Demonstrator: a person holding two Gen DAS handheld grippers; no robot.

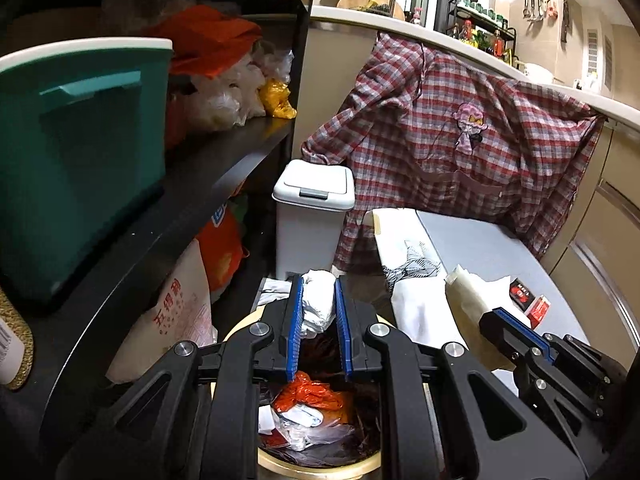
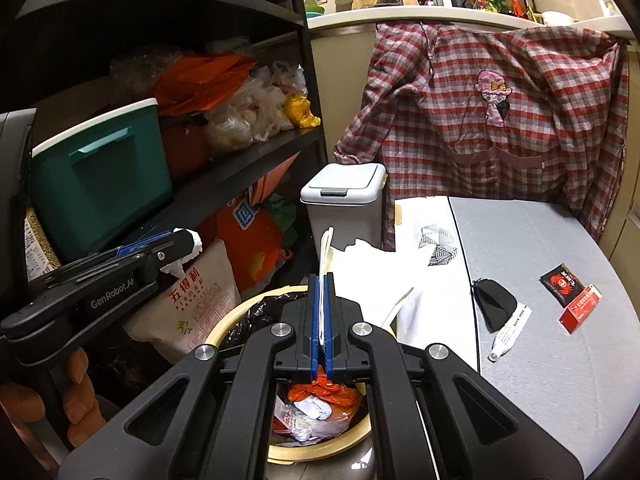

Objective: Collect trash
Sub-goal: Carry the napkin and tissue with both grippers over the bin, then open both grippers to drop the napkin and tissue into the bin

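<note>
left gripper (image 1: 319, 286) clamps white tissue (image 1: 319, 300) | right gripper (image 2: 324, 284) pinches torn cream paper (image 2: 326, 252) | left gripper body reads "GenRobot.AI" | rice bag (image 2: 188, 304) reads "五得利"

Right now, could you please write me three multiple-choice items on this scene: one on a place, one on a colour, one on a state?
1. Where is the red box?
A on the table
B in the bin
C on the shelf

2. What colour is the bag in the bin?
A blue
B orange
C yellow

3. What does the left gripper hold?
A nothing
B the red box
C white tissue

Answers: 1 A, it lies on the grey top; 2 B, orange plastic shows among the trash; 3 C, tissue sits between its fingers.
</note>
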